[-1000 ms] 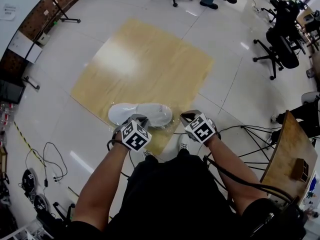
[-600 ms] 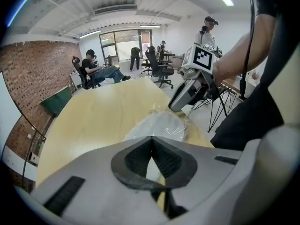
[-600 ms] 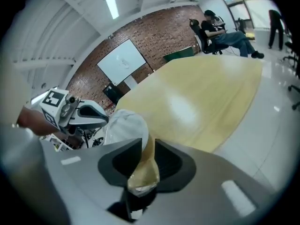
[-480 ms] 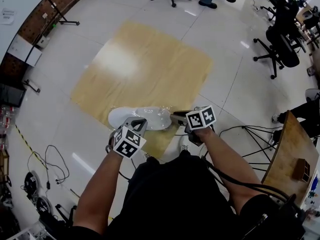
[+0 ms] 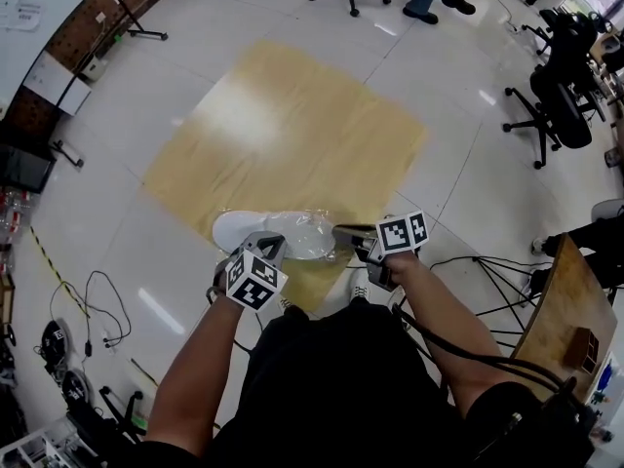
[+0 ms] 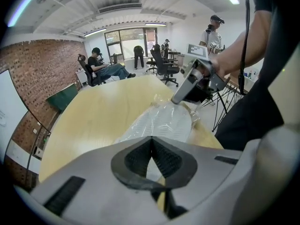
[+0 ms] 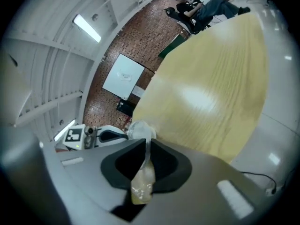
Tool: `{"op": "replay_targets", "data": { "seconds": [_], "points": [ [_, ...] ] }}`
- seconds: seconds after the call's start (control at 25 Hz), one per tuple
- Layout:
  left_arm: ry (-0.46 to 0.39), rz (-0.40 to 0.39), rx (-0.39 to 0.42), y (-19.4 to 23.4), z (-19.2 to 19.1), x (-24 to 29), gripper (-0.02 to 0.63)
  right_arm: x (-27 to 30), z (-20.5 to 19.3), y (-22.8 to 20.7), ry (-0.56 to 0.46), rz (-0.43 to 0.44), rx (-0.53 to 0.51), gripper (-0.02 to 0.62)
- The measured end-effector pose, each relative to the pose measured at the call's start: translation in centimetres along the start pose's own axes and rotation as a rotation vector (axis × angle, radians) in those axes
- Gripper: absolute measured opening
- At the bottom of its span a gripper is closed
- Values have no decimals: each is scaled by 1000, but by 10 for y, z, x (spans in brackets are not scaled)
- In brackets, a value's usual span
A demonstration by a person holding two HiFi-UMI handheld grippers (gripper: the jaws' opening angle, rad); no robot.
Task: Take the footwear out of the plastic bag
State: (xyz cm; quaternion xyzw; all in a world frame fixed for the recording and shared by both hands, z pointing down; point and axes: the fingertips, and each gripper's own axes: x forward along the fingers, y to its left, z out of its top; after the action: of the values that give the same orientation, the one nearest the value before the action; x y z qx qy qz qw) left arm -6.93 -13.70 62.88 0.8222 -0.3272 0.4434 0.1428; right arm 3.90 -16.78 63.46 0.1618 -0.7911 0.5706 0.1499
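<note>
Footwear lies crosswise in plastic bag, left gripper jaws clamping it, right gripper jaws closing on it.

Right gripper closing, its jaws pinching a clear bag strip, wooden board beyond.

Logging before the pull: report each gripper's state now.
Left gripper: closed at the edge of the plastic bag; cannot tell if it pinches film.
Right gripper: closing on the plastic bag, film between its jaws.
</note>
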Motion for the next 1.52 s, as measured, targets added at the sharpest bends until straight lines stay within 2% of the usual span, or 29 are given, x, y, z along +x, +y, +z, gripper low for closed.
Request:
{"op": "replay_targets", "data": {
  "seconds": [0.08,0.16,0.4,0.56,0.64,0.76,0.8,0.88,0.92,0.96,1.0,1.12,1.28,1.52],
  "points": [
    [-3,12,-6,3,-1,-2,8,-13,8,12,-31,29,-4,32],
    [-21,16,-24,4,0,-5,8,-31,13,13,-55,20,-21,31],
    [-2,30,-32,9,-4,3,8,-100,29,-39,-207,-93,60,32],
    [40,32,-78,15,-16,6,8,-105,22,-64,-263,-141,109,53],
    [59,31,-91,13,-15,12,8,-103,16,-74,-271,-174,139,198],
    [65,17,-97,7,-12,17,8,-95,-3,-84,-255,-202,204,315],
    [66,14,-98,6,-12,18,8,-88,-11,-84,-236,-197,218,334],
    [71,14,-102,3,-13,18,8,-76,-22,-80,-214,-166,234,332],
    [74,15,-106,1,-12,19,8,-73,-24,-78,-215,-145,241,294],
    [75,16,-107,-1,-10,21,8,-74,-22,-77,-223,-126,244,212],
    [74,14,-106,-1,-7,23,7,-77,-19,-76,-236,-109,244,170],
    [70,13,-106,7,-5,23,7,-89,-6,-70,-287,-71,246,129],
    [82,63,-146,31,-17,16,6,-124,12,-64,-429,10,338,84],
    [107,134,-187,67,-25,20,6,-185,33,-65,-586,62,343,67]
  ]
}}
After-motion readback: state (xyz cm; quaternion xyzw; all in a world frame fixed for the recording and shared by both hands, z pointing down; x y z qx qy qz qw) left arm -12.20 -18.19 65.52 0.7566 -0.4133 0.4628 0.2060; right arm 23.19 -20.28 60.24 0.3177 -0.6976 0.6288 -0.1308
